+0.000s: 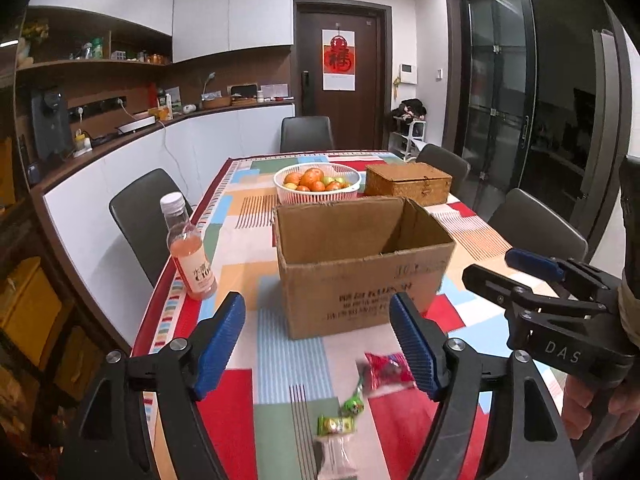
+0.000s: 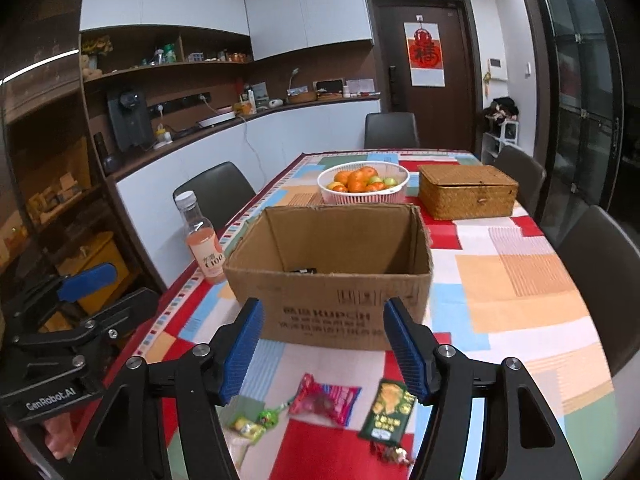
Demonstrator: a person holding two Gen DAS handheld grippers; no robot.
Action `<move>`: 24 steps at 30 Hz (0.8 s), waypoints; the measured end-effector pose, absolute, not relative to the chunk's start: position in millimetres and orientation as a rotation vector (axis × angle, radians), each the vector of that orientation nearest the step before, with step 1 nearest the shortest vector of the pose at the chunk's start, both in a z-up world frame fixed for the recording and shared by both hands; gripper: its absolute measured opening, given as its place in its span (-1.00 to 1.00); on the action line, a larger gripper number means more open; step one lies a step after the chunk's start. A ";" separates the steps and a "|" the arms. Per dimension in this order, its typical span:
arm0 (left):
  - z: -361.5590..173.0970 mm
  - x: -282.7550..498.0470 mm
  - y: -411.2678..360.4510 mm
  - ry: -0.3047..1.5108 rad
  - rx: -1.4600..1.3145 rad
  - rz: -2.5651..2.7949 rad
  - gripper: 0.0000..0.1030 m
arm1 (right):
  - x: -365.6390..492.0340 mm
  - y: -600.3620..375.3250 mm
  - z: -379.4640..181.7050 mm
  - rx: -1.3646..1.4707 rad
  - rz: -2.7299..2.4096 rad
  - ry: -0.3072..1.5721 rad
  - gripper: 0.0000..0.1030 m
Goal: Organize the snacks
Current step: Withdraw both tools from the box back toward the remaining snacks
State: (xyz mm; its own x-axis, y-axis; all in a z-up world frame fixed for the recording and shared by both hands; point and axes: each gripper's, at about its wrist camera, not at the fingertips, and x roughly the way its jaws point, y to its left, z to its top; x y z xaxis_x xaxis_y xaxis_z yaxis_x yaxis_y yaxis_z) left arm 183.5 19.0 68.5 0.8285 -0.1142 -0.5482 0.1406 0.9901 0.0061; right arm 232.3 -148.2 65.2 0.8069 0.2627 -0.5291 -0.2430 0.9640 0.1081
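The left gripper [image 1: 318, 344] is held with its blue pads apart and nothing between them; the right gripper [image 2: 324, 346] is likewise spread and empty. Both are angled downward over the near end of a table [image 2: 520, 280] covered by a patchwork cloth of red, blue, orange and green. Just below the fingertips, several snacks lie loose on the cloth: a red packet [image 2: 326, 398], a dark green packet [image 2: 388, 410], a small green wrapped sweet [image 2: 268, 417] and a yellow-green one [image 2: 245, 427]. Beyond them an open cardboard box [image 2: 332, 300] is set, with a small dark item seen on its floor. A bottle of pink drink [image 2: 204, 238] stands to the box's left, near the table edge. Farther back a white basket of fruit [image 2: 363, 184] and a closed wicker box [image 2: 466, 190] are placed. Dark chairs are ranged round the table; a counter, shelves and a brown door lie behind. Each gripper is seen from the other's camera, gripped by a hand [image 1: 600, 400] at its handle.
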 end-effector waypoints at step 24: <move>-4.8 99.3 18.4 0.691 0.132 -0.073 0.52 | 150.6 -145.4 5.7 -0.089 0.236 0.689 0.34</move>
